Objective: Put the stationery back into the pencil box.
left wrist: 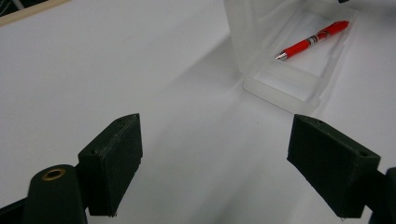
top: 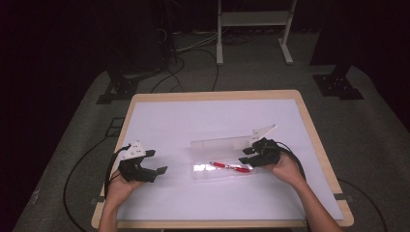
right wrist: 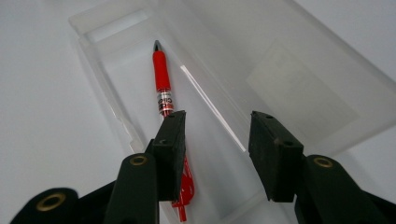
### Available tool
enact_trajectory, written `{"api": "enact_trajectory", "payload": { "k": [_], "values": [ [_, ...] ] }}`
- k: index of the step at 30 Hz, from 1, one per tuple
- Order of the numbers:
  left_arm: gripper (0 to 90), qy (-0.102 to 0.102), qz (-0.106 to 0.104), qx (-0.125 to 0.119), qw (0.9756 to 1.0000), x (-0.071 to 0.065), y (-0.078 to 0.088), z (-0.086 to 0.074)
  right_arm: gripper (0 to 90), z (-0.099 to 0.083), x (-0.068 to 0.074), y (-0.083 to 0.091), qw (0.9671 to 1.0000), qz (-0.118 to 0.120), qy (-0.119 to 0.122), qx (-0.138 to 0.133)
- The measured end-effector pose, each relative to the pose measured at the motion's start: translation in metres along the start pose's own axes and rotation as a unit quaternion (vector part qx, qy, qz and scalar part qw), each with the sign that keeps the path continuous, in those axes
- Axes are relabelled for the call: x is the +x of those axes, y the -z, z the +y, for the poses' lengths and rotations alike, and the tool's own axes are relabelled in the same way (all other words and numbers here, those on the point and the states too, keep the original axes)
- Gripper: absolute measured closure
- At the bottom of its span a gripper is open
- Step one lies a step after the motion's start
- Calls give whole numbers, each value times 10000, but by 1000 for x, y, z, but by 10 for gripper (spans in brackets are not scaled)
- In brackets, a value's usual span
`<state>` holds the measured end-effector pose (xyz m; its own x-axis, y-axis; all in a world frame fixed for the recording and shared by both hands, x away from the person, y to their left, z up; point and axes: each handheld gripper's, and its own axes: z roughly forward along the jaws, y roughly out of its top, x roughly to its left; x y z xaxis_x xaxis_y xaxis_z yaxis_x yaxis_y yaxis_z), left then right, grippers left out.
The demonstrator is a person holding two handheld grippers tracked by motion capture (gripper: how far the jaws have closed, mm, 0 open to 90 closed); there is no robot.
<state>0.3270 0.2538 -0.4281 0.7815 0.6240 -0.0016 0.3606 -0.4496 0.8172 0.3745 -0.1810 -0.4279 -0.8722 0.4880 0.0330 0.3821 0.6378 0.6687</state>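
A clear plastic pencil case (top: 220,166) lies open near the middle of the white table, its lid (top: 220,143) standing up at the far side. A red pen (top: 229,167) lies inside the tray (left wrist: 299,79); the pen (left wrist: 312,40) points its tip toward the left gripper view. My right gripper (top: 251,155) hovers over the case's right end, open, its jaws above the pen (right wrist: 162,79) with nothing between them. My left gripper (top: 153,163) stands open at the table's left, well apart from the case.
The white sheet (top: 193,116) covers a wooden table (top: 309,125). Black cables trail from both grippers over the table edges. Beyond the table are a dark floor, stands and a white frame (top: 251,29).
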Motion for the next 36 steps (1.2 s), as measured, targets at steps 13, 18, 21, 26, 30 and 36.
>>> {"api": "enact_trajectory", "payload": {
  "k": [13,18,21,26,30,36],
  "values": [
    [170,-6,-16,-34,10000,-1,2,1,541,-9,-5,16,9999,-118,-106,-34],
    [169,0,-4,-39,10000,0,3,0,516,-15,-7,21,9997,-177,-148,-46],
    [169,4,5,-34,10000,0,3,0,500,-19,-9,24,9996,-196,-218,-47],
    [169,1,6,-22,10000,0,2,0,487,-22,-10,27,9995,-211,-249,-52],
    [166,11,-16,-10,10000,0,1,0,469,-23,-11,30,9993,-245,-285,-68],
    [166,21,-21,-19,10000,-1,0,0,463,-26,-12,34,9991,-309,-288,-60]
  ]
}}
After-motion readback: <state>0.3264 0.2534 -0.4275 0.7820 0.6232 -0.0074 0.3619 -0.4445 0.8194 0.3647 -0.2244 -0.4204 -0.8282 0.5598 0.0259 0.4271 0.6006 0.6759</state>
